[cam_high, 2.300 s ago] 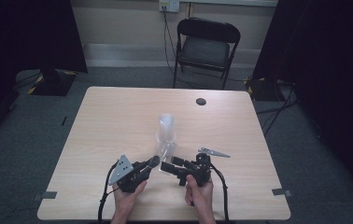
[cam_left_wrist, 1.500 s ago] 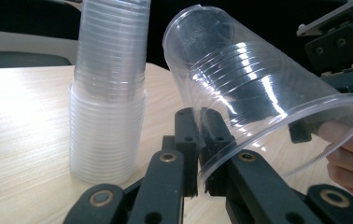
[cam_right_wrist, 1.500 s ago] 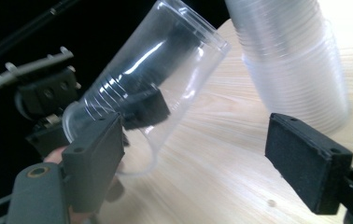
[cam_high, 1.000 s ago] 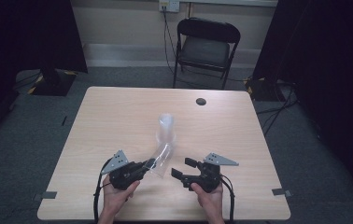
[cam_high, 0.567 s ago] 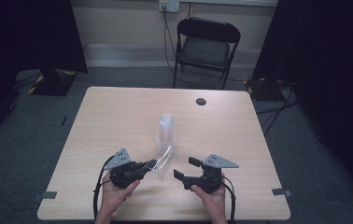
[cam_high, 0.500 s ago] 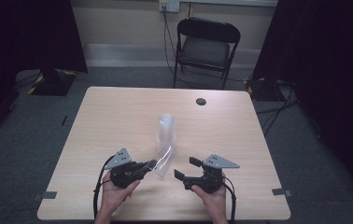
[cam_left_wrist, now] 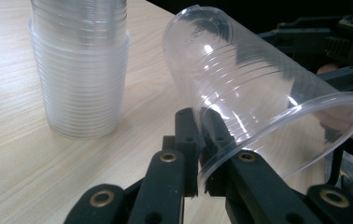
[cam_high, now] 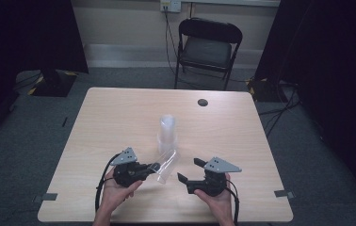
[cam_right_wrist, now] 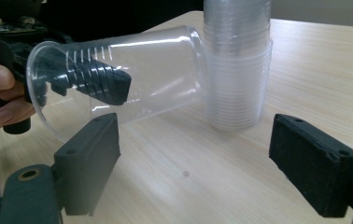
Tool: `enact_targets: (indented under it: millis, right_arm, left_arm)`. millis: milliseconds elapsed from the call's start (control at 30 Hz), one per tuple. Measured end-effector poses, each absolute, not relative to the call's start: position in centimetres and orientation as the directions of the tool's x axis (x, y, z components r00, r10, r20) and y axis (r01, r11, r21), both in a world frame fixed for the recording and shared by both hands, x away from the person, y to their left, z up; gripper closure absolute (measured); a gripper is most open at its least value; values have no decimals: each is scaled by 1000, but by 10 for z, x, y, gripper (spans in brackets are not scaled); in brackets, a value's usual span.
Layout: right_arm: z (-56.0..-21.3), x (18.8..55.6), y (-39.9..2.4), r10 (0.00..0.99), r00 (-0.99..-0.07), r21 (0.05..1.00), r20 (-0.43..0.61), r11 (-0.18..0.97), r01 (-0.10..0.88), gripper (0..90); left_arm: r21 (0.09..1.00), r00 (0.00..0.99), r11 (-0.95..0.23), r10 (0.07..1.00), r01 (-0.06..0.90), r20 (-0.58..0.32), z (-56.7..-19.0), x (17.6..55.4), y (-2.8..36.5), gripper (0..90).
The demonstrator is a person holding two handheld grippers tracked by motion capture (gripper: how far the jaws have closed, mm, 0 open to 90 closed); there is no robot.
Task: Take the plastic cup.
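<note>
The left gripper [cam_high: 153, 168] is pinching the rim of a single clear plastic cup [cam_high: 167, 165], one jaw inside the mouth and one outside, clamped tight on the thin wall, as the left gripper view shows. The cup [cam_left_wrist: 254, 98] is hanging on its side, base pointing toward the stack of cups [cam_high: 167, 133] and nearly touching it, mouth facing back toward the person. The stack [cam_left_wrist: 81, 70] is standing upright at the middle of the table [cam_high: 119, 113], mouths down, just beyond the held cup. On the other side of the stack's near edge, the right gripper [cam_high: 189, 170] is waiting with its jaws spread wide and nothing between them; they have just been opening further. By the look of it, one cup is already off the stack and in hand. What is left, I'd judge, is setting it somewhere on the table, perhaps with a handover to that gaping right gripper [cam_right_wrist: 193, 172], and then working through the many cups remaining.
</note>
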State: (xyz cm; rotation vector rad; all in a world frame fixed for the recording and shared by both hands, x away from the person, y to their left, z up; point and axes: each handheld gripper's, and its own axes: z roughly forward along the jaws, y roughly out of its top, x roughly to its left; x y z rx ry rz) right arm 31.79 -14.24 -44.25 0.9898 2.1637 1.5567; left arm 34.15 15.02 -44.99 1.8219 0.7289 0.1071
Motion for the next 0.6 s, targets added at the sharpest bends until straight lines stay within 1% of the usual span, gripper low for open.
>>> enact_targets:
  millis: [200, 333, 367, 433, 600]
  right_arm:
    - [-438, 317, -143, 674, -732, 921, 101, 215, 325, 159]
    - [-435, 316, -142, 668, -741, 921, 73, 240, 307, 158]
    - [-434, 316, -142, 667, -742, 920, 65, 247, 303, 158]
    - [-433, 316, -141, 660, -749, 922, 52, 255, 289, 155]
    - [-428, 316, -137, 633, -774, 923, 15, 290, 255, 151]
  left_arm:
    - [866, 820, -249, 508, 433, -264, -450, 347, 146, 870]
    - [841, 827, -285, 482, 460, -289, -453, 351, 144, 872]
    - [841, 825, -288, 488, 459, -283, -454, 352, 144, 872]
    - [837, 831, -294, 473, 462, -293, -455, 354, 144, 874]
    - [813, 836, -341, 466, 473, -291, -456, 357, 141, 873]
